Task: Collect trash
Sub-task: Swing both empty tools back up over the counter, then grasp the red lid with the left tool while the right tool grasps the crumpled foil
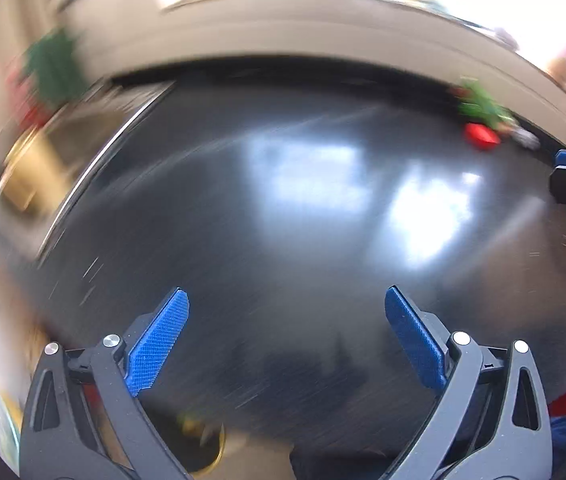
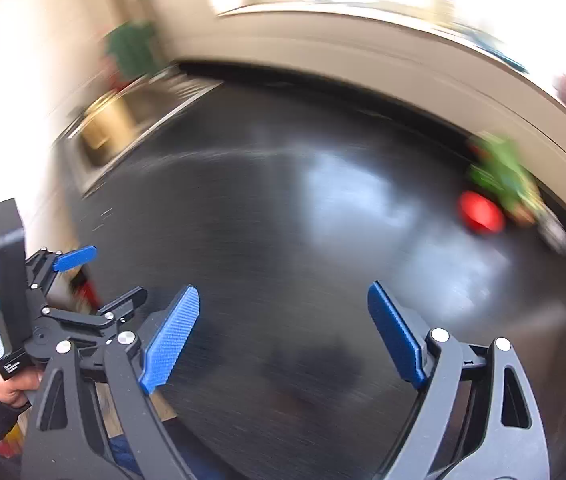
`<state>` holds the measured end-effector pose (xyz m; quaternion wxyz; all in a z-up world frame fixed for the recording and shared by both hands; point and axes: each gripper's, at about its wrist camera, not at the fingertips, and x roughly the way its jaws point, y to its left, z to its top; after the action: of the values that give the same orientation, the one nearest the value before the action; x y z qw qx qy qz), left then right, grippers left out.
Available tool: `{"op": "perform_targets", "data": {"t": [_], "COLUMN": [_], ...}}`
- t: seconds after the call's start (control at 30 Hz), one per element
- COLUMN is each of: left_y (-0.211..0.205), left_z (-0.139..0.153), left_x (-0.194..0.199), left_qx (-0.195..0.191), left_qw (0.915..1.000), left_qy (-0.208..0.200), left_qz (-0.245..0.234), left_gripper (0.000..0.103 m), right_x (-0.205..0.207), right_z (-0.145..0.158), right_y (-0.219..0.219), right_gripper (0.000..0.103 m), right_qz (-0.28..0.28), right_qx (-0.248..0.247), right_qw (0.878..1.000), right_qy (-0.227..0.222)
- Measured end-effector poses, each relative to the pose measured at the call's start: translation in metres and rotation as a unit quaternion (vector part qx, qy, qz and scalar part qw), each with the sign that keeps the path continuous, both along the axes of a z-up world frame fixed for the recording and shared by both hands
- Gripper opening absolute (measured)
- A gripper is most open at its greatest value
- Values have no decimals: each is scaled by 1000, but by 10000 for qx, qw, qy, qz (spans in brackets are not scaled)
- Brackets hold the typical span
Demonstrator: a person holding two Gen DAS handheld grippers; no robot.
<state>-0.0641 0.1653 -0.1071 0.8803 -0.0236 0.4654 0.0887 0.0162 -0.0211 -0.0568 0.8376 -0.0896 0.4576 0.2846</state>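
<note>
Left wrist view: your left gripper is released, jaws spread with nothing between them, above the dark glossy table. Your right gripper is likewise released and empty. Blurred trash sits at the table's far right edge: a red piece beside something green.

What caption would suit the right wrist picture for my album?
Blurred mid-swing: the open, empty right tongs over a glossy black table, a red thing and green clutter at its far edge.
</note>
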Motion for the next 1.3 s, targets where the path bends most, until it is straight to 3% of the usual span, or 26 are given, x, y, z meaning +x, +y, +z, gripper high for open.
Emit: {"op": "perform_targets", "data": {"t": [0.13,0.27,0.47,0.63,0.9,1.3], "left_y": [-66,-130,-169,-179,-190,-213], "left_z": [12,16,11,6,-16,-62], "left_x": [44,71,85,99,159,276], "left_qx": [-10,-24,90,69,-37,23], "left_qw": [9965,9894,9811,9806,9813,9834], "left_qy": [-118,-128,-21,71,240,469], "left_qz": [-832,-1447,-1934,-1959,-1910,-1755], "left_gripper": [95,96,96,96,95,95], "right_x": [11,10,11,26,81,221], "right_z": [4,1,-8,-15,-31,-85], "right_y": [-79,-133,-175,-187,-198,-212], "right_gripper": [83,83,84,84,84,83], "right_qz": [-823,-1301,-1651,-1743,-1823,-1968], "right_qx": [50,42,68,103,130,-97], "right_qw": [9965,9913,9862,9846,9831,9797], "right_qy": [-99,-179,-142,-63,86,376]}}
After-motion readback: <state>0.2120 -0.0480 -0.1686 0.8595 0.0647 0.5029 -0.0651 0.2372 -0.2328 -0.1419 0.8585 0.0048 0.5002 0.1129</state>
